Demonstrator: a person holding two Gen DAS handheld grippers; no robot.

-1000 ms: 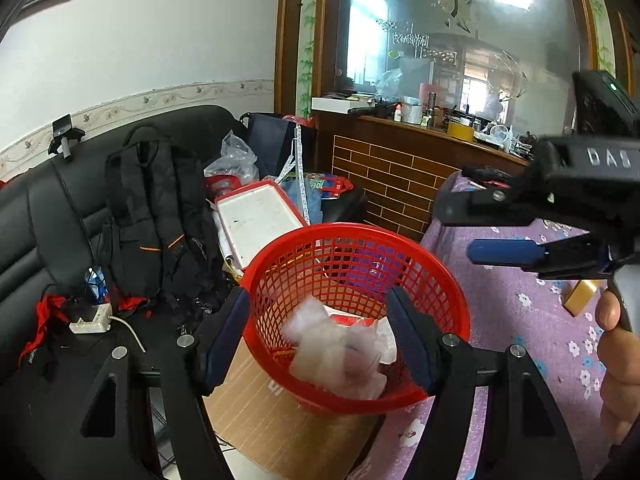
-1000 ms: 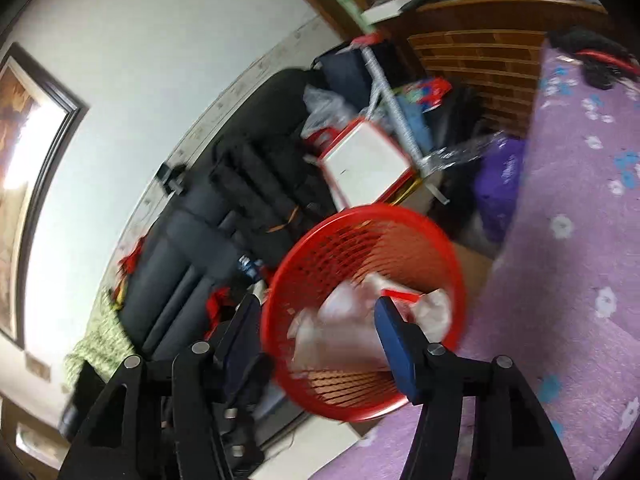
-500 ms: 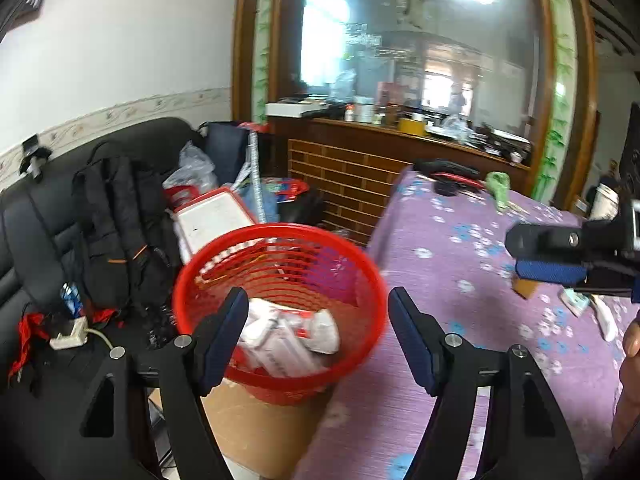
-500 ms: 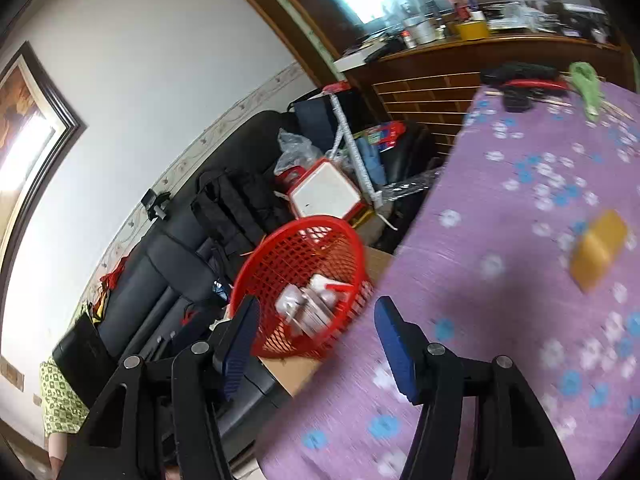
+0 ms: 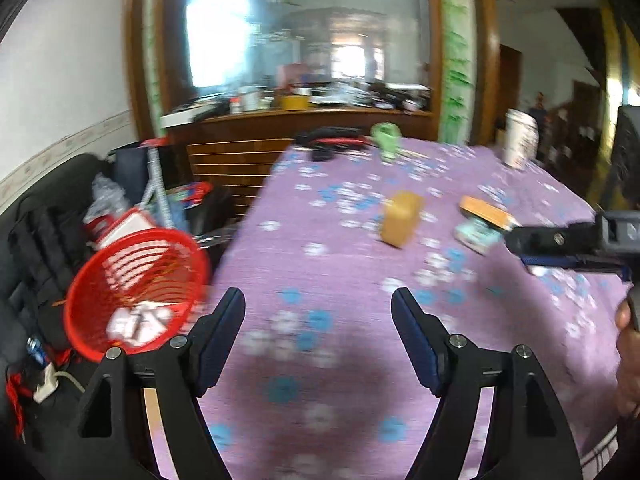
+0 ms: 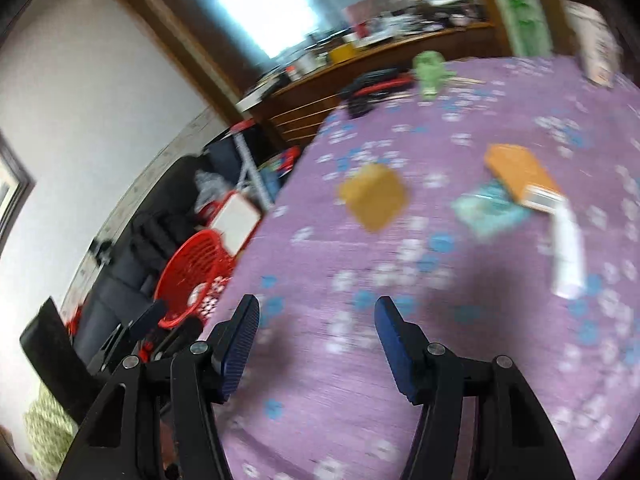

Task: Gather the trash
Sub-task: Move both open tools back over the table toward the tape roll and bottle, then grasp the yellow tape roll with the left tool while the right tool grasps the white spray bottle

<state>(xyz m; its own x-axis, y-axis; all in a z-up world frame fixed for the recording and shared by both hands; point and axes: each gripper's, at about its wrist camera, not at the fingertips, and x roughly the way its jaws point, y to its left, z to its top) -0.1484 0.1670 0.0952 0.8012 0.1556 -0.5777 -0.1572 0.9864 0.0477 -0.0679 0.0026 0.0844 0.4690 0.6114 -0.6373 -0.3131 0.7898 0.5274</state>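
Trash, blurred, perhaps boxes (image 6: 374,196), dots the purple floral tablecloth (image 5: 320,360); both grippers' fingers (image 5: 218,334) spread wide, empty.

Bare purple tablecloth (image 6: 360,380) lies open up to the tan box (image 6: 374,196) ahead
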